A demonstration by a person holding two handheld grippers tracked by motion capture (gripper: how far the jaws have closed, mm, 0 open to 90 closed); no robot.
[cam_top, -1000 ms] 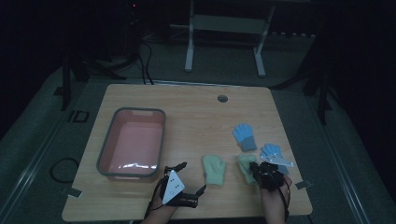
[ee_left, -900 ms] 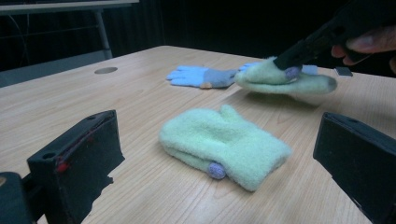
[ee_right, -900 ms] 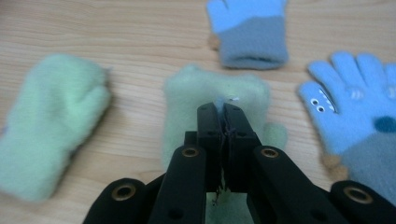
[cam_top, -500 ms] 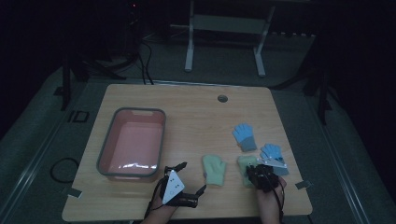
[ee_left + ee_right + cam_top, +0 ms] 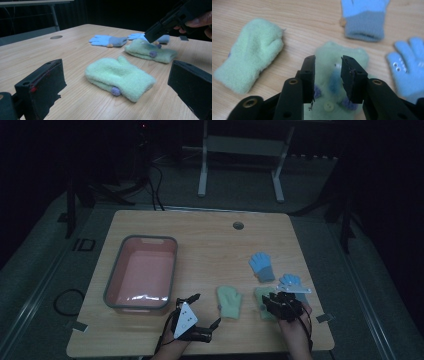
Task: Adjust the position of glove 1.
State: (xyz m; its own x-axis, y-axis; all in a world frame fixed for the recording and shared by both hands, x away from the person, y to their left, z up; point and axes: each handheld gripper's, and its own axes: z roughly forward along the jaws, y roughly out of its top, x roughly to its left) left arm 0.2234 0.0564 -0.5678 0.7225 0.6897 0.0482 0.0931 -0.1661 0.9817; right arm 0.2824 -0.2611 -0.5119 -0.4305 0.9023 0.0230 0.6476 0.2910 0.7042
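The right gripper hovers over a green mitten lying flat on the wooden table, its jaws just opening to a narrow gap with nothing clamped. The left gripper rests nearby, jaws wide, facing a second green mitten.

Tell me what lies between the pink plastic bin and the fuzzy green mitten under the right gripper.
High view: another fuzzy green mitten lies between bin and that mitten.
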